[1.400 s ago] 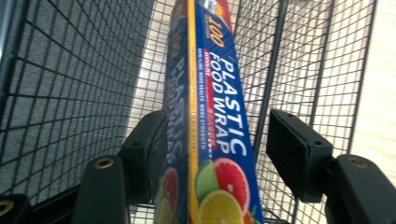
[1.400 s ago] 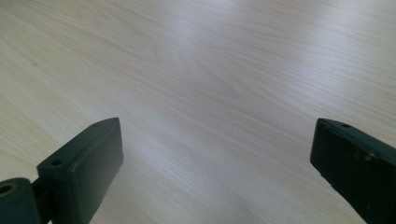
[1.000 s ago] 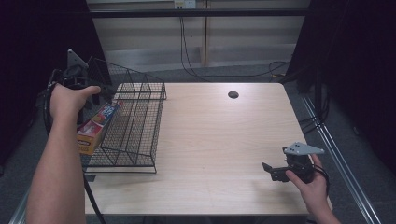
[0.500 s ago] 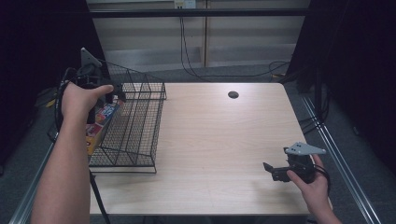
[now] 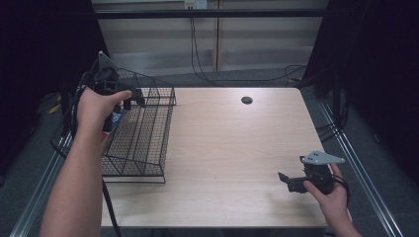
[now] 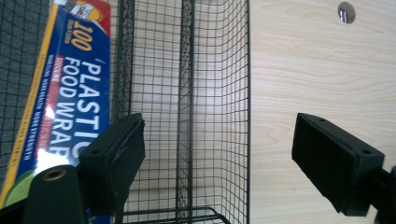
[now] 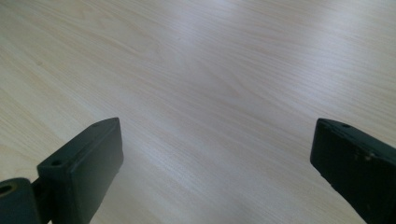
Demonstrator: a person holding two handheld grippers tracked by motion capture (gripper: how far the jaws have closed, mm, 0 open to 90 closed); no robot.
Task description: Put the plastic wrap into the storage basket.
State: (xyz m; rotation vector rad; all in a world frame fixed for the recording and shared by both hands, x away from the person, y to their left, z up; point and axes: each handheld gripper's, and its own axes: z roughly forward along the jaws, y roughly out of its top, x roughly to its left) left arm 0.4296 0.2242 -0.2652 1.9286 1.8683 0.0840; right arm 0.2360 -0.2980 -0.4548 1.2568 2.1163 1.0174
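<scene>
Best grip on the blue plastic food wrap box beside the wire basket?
Judging from the left gripper view, the blue plastic food wrap box is long and narrow and lies outside the black wire basket, along its mesh wall. Grip across the narrow width near the middle, coming from above, probably at the side away from the mesh. The left gripper is open, its jaws just widened, nothing between them.

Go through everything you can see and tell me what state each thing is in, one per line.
left gripper: open, nothing between its jaws, which have just been opening, over the basket
right gripper: open, empty, low over the table
wire basket: upright on the table, near compartment empty
plastic food wrap box: lying along the basket's outer side
</scene>
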